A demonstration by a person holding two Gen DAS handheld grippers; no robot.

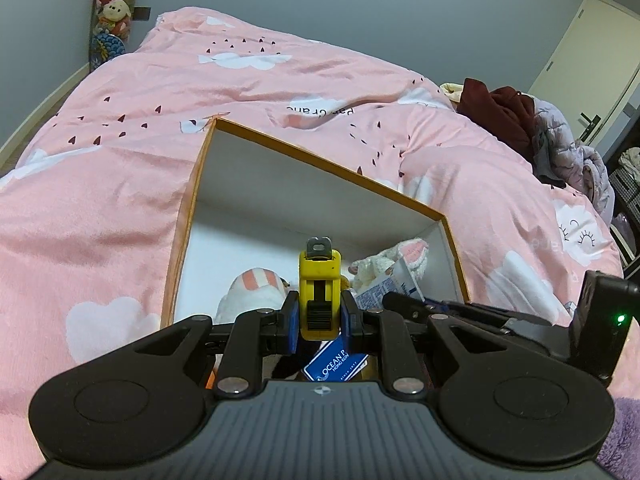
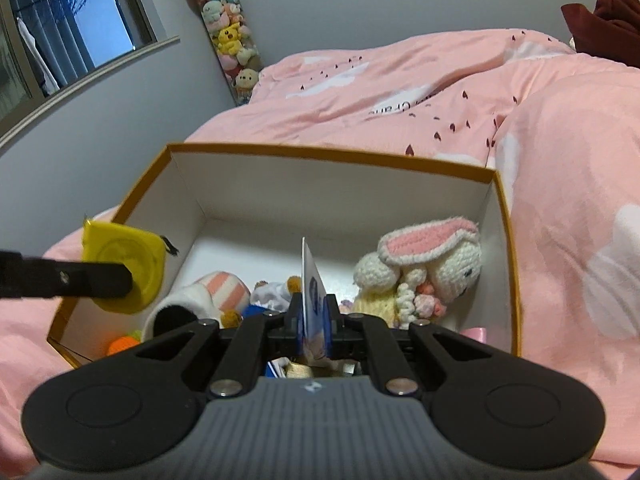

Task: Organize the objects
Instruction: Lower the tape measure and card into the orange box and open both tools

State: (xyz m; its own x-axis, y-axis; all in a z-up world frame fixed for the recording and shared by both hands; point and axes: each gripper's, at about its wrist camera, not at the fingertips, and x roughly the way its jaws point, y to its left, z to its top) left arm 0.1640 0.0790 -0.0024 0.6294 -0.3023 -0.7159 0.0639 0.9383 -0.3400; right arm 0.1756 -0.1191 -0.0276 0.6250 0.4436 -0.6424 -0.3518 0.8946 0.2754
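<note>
An open orange-edged box (image 1: 320,160) (image 2: 320,156) with white inner walls lies on the pink bed. My left gripper (image 1: 319,314) is shut on a yellow tape measure (image 1: 319,292), held above the box's near left side; from the right wrist view the tape measure (image 2: 124,266) hangs over the box's left wall. My right gripper (image 2: 314,316) is shut on a thin white and blue packet (image 2: 311,280), edge-on over the box's middle. Inside the box lie a crocheted rabbit (image 2: 428,264), a pink-striped plush (image 2: 208,292) and a blue card (image 1: 336,364).
A pink duvet (image 1: 120,140) with cloud prints covers the bed all round the box. Dark red and grey clothes (image 1: 520,120) are piled at the bed's far right. A tall column of soft toys (image 2: 230,40) stands in the room's corner. A door (image 1: 592,60) is at right.
</note>
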